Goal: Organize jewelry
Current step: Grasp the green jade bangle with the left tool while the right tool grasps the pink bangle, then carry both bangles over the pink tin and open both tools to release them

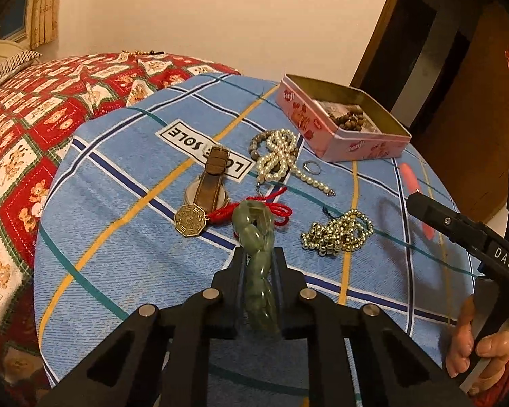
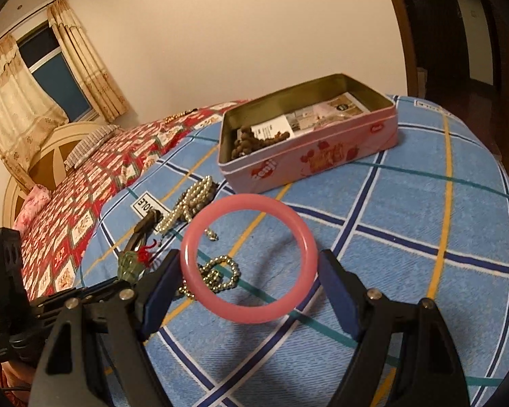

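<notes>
We read "LO… SOLE", upside down, on a white label (image 1: 205, 149) printed on the blue plaid cloth (image 1: 118, 237) ahead of the left gripper; a watch strap (image 1: 211, 176) covers its middle letters. The right gripper's arm (image 1: 471, 234) bears "DAS". The pink tin (image 2: 308, 156) shows a red logo, not clearly legible.

from my remote seat i saw a mottled green bracelet (image 1: 254, 237), a plain pink bangle (image 2: 247, 259), white pearls (image 1: 276, 156), gold beads (image 1: 336, 234), a pink tin (image 2: 308, 156) printed with red figures, and a blue cloth (image 2: 407, 220) checked in navy, yellow and teal.
</notes>
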Demonstrator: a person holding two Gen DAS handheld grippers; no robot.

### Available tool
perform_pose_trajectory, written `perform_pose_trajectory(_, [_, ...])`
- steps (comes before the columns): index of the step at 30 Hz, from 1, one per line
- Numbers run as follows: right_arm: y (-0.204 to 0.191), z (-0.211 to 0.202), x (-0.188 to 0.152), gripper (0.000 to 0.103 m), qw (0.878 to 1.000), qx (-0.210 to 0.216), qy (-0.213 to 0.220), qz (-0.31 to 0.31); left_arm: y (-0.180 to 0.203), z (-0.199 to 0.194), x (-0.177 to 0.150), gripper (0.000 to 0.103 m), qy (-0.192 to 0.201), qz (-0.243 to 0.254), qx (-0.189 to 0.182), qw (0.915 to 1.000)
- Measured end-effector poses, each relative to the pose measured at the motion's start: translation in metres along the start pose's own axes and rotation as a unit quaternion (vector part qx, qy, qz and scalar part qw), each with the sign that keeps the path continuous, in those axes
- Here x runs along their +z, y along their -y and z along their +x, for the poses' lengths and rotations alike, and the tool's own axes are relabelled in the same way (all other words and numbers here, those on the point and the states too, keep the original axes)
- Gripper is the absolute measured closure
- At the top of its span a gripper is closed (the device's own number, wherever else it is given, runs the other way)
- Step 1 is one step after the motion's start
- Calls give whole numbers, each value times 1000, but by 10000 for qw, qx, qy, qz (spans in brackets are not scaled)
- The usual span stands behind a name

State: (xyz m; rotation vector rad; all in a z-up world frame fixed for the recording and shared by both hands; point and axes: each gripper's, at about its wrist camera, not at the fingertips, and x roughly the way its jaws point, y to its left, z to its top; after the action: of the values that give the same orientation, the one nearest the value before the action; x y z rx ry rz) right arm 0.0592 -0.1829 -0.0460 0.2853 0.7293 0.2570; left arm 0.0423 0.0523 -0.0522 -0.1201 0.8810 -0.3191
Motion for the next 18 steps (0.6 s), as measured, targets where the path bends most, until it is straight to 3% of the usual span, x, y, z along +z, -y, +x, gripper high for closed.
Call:
perform_pose_trajectory(9, [0, -9, 1, 20, 9995, -111, 308, 19, 24, -31, 2, 90, 889, 660, -85, 9938])
perform_pose_trajectory(15, [0, -15, 1, 20, 9986, -214, 474, 45, 26, -43, 13, 93, 1280, 753, -283, 9885])
perform_pose_trajectory(18, [-1, -18, 3, 20, 9978, -325, 569, -27, 28, -44, 20, 93, 1382, 887, -172, 9863])
